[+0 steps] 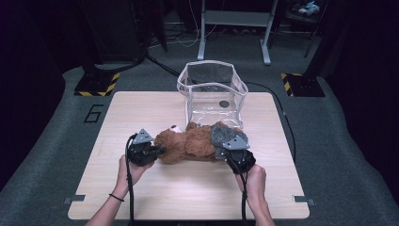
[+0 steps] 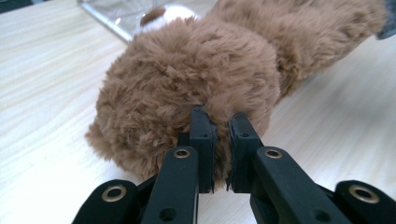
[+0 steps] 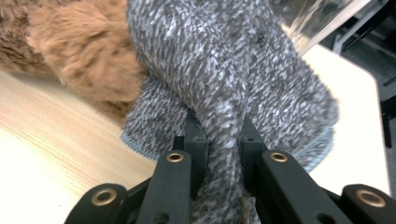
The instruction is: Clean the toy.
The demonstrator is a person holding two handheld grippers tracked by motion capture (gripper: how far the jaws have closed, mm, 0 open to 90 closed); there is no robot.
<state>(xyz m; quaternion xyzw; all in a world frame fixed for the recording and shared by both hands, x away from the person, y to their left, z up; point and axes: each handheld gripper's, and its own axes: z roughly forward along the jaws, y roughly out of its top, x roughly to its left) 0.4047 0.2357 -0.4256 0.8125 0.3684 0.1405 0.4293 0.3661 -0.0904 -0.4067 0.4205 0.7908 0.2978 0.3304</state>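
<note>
Left tongs: left gripper (image 2: 219,116) at lower left of centre in the high view, jaws pinched on the fur at one end of the brown plush bear (image 1: 188,143).
Right tongs: right gripper (image 3: 217,123) just right of centre, clamped on a fold of the bear's grey knitted garment (image 3: 233,70).
Bear: lying across the middle of the wooden table (image 1: 141,197), gripped at both ends.
Done: both grips appear set.
Left: likely lifting the bear into the clear bag (image 1: 212,92).
Around: the bag stands open just above the bear, touching or nearly so.
In the way: the bag's soft rim could fold under the bear.
</note>
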